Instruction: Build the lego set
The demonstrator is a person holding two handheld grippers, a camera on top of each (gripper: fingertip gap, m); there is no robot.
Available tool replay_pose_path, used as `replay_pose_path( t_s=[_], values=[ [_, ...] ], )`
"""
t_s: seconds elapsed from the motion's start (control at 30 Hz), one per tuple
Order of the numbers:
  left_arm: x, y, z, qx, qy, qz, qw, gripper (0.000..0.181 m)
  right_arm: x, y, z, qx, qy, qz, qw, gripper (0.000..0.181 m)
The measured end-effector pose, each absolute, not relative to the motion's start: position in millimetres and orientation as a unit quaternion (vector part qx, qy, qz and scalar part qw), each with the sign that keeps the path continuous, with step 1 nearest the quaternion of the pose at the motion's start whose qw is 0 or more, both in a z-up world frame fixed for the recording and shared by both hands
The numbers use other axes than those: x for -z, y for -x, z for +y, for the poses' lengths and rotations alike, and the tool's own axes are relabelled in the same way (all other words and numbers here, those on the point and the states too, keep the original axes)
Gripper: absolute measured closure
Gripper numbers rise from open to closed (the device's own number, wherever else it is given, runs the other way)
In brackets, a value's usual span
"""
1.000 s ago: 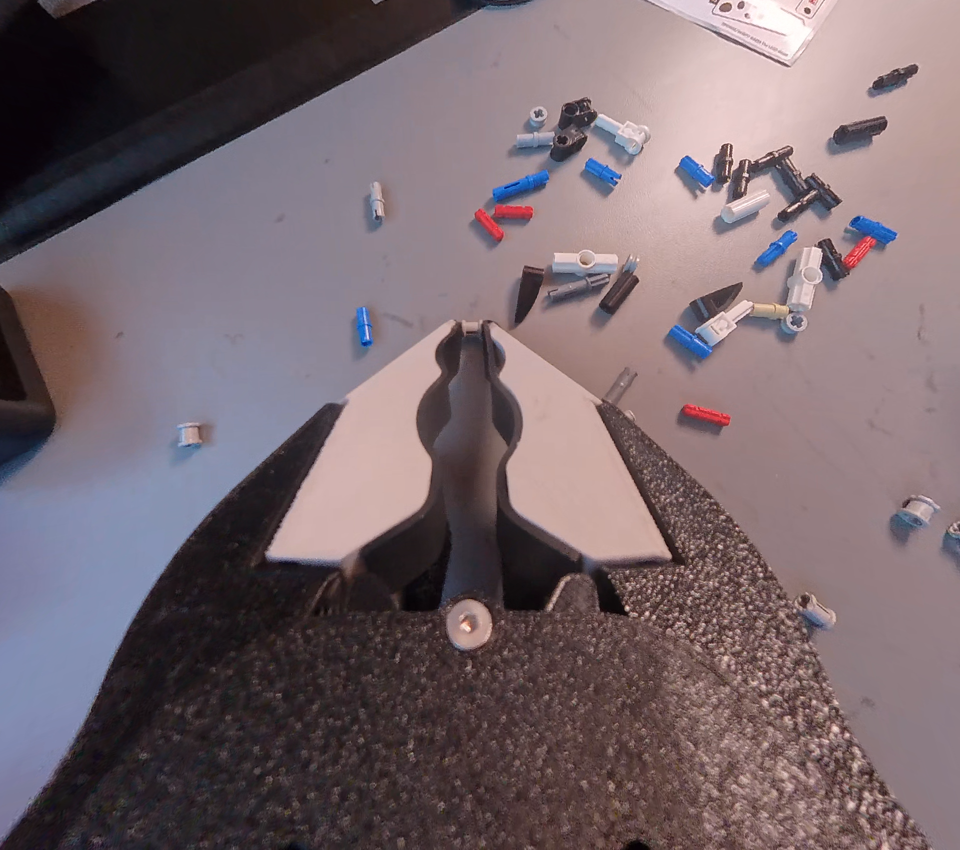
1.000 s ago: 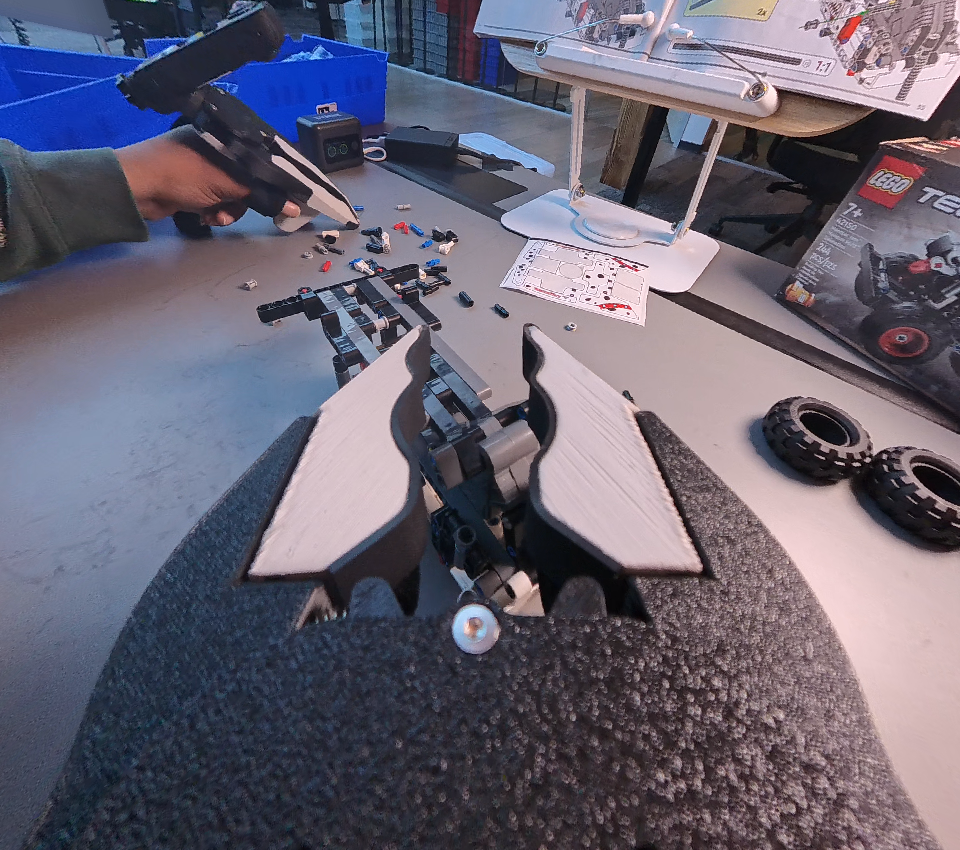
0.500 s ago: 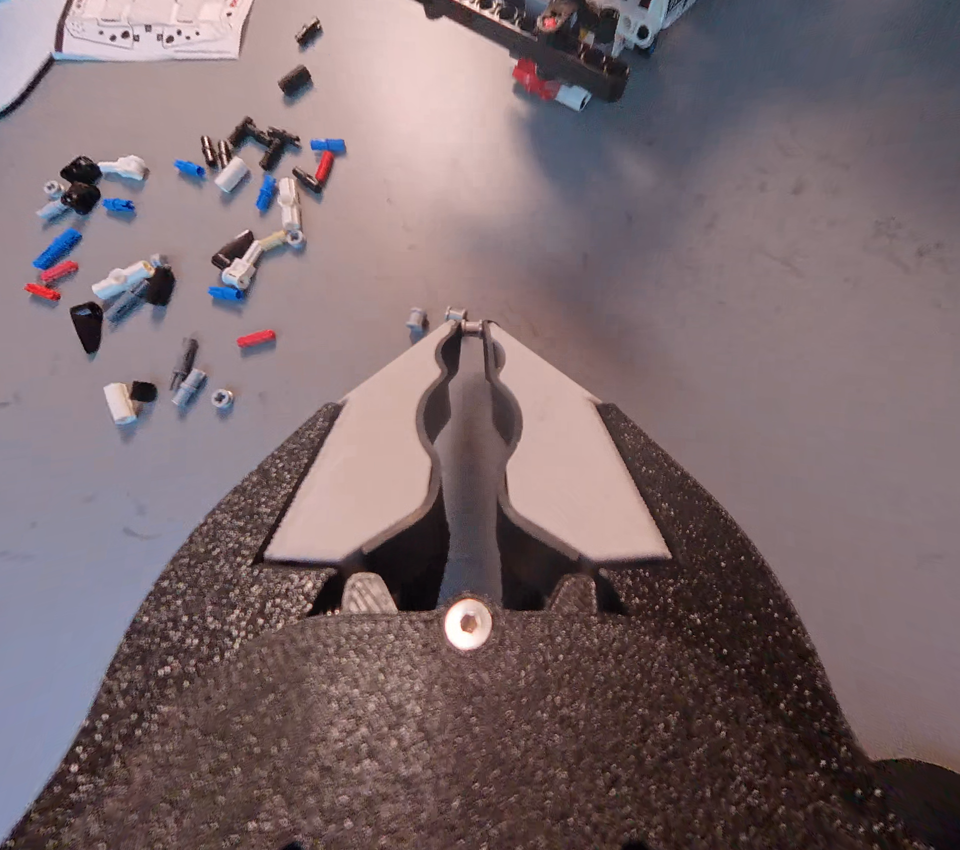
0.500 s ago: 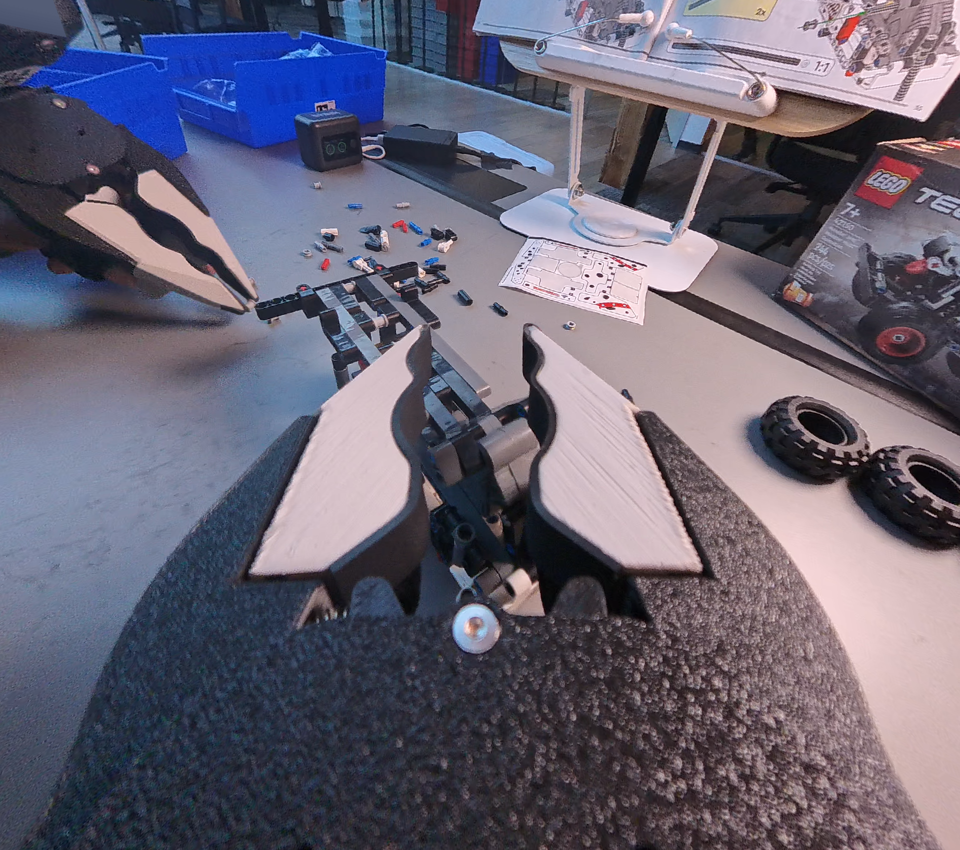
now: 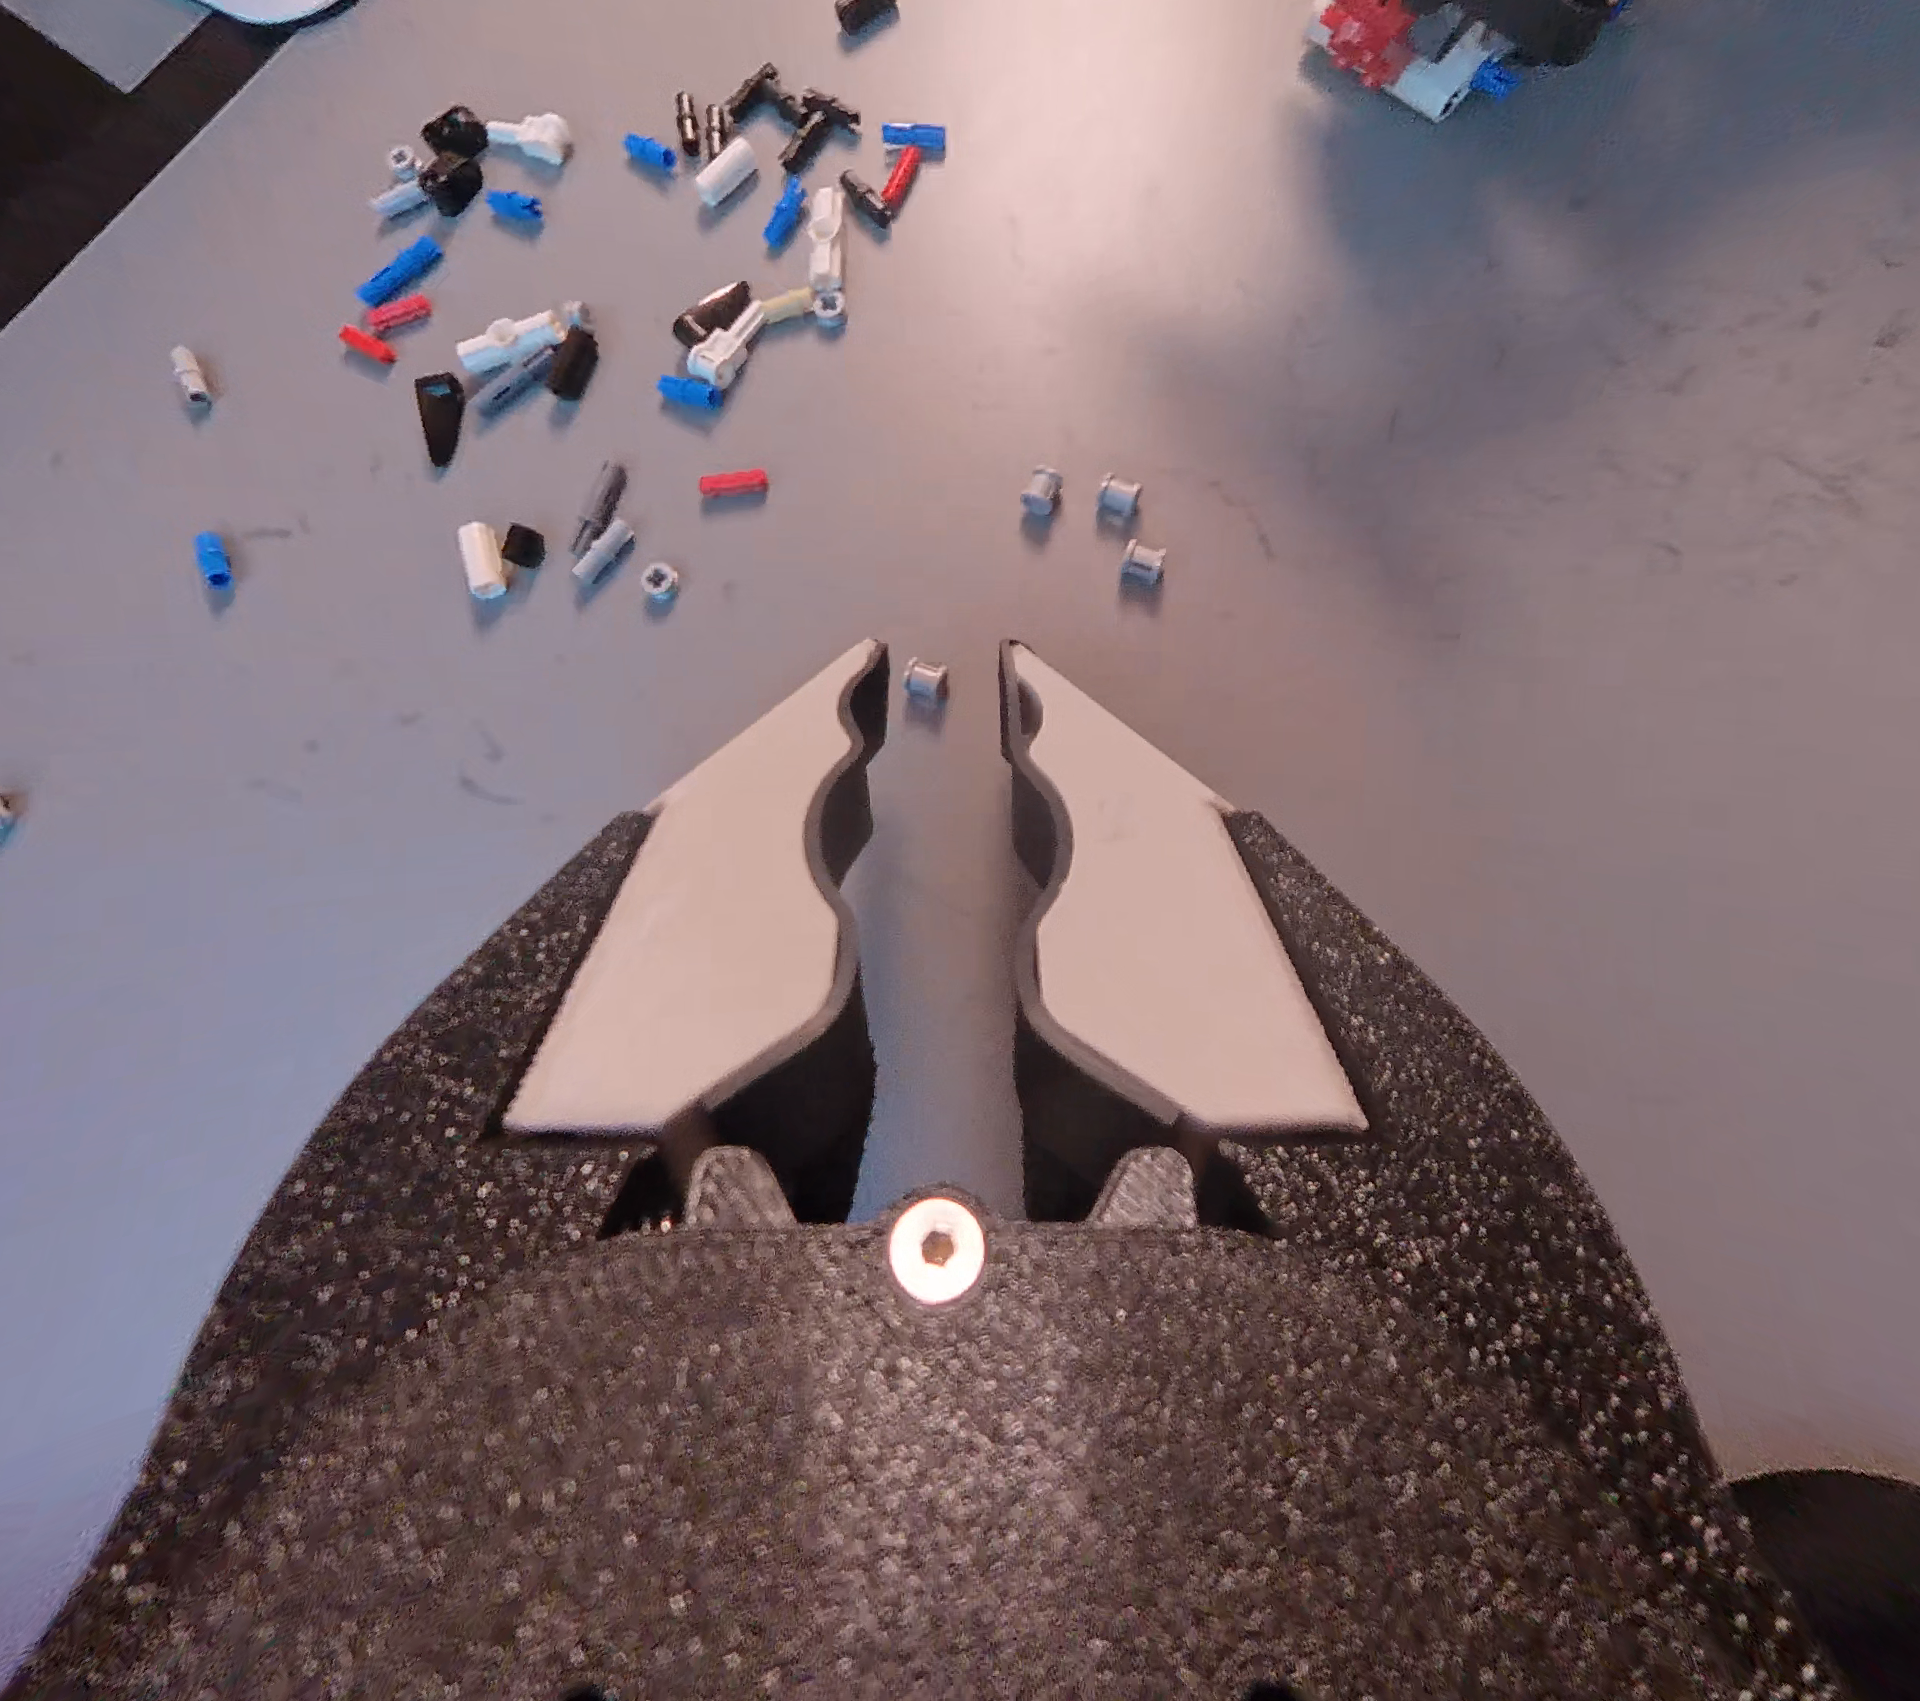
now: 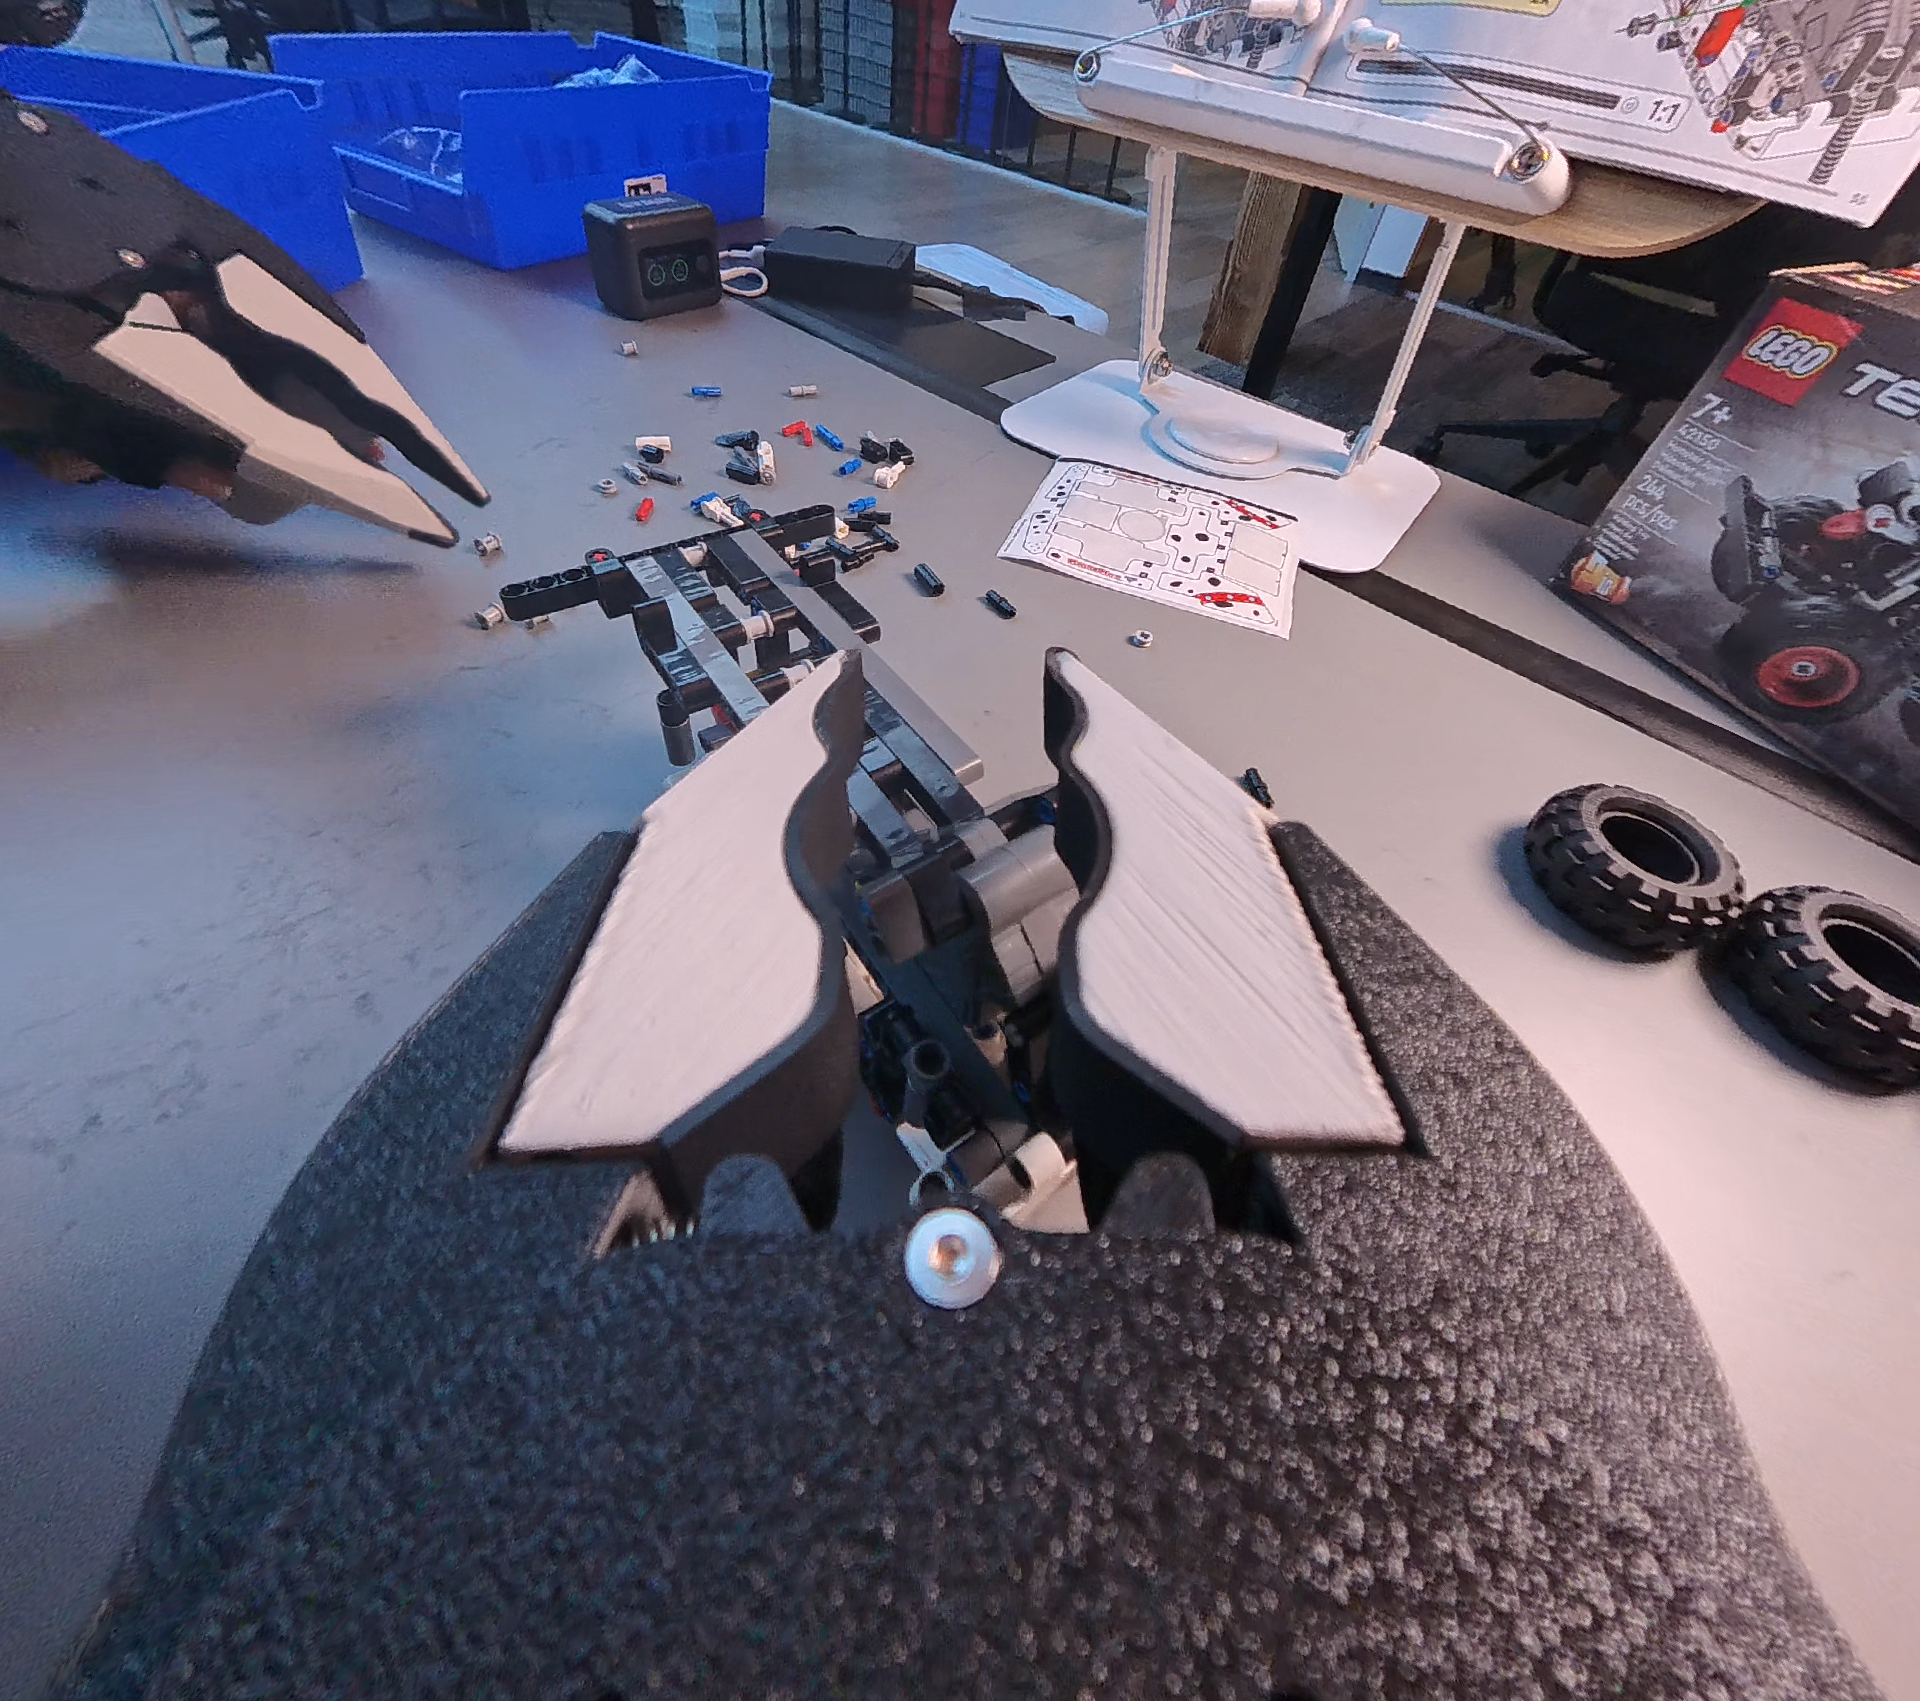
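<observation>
The left gripper had just parted its fingers, and the small grey bushing it had carried over from the loose parts now lay on the desk between the open tips, low in the frame's middle, near three similar bushings. The right gripper kept its fingers clamped on the half-built chassis at centre frame. Judging by that, the bushings were being gathered for the next step.
</observation>
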State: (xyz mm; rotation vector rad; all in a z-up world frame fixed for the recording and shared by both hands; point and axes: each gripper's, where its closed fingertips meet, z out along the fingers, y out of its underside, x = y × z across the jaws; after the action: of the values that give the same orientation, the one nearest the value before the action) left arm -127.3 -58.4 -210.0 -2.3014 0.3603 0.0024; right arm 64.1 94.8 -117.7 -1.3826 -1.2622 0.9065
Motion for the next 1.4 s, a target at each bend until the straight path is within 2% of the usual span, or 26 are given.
replay_pose_path(
  t_s=[0.13, 0.23, 0.3, 0.6, 0.73, 0.9, 1.0, 1.4],
  values=[
    [218.8, 133.7, -57.1, -0.003, 0.913, 0.138, 0.385, 0.160, 117.8, -64.1, 95.6, -0.377, 0.574, -0.522, 0.506, 0.148],
    [224.9, 133.5, -55.8, -0.006, 0.917, 0.153, 0.369, 0.173, 118.4, -64.3, 96.4, -0.374, 0.575, -0.523, 0.507, 0.148],
    [224.6, 124.1, -57.5, 0.010, 0.916, 0.171, 0.364, 0.174, 118.5, -64.3, 96.3, -0.374, 0.574, -0.523, 0.507, 0.148],
    [225.5, 89.8, -60.4, 0.051, 0.903, 0.225, 0.363, 0.173, 118.5, -64.2, 95.6, -0.373, 0.573, -0.525, 0.506, 0.148],
    [219.2, 85.1, -57.5, 0.065, 0.897, 0.222, 0.377, 0.162, 118.7, -64.1, 95.5, -0.372, 0.573, -0.526, 0.507, 0.148],
    [224.4, 78.3, -46.9, 0.061, 0.897, 0.229, 0.374, 0.163, 118.8, -63.9, 95.7, -0.372, 0.573, -0.526, 0.507, 0.148],
    [225.1, 78.3, -43.5, 0.055, 0.897, 0.233, 0.371, 0.173, 118.9, -64.0, 95.4, -0.372, 0.572, -0.527, 0.507, 0.148],
    [224.8, 83.8, -52.5, 0.052, 0.901, 0.235, 0.360, 0.169, 118.8, -64.0, 95.2, -0.373, 0.572, -0.527, 0.506, 0.148]
  ],
)
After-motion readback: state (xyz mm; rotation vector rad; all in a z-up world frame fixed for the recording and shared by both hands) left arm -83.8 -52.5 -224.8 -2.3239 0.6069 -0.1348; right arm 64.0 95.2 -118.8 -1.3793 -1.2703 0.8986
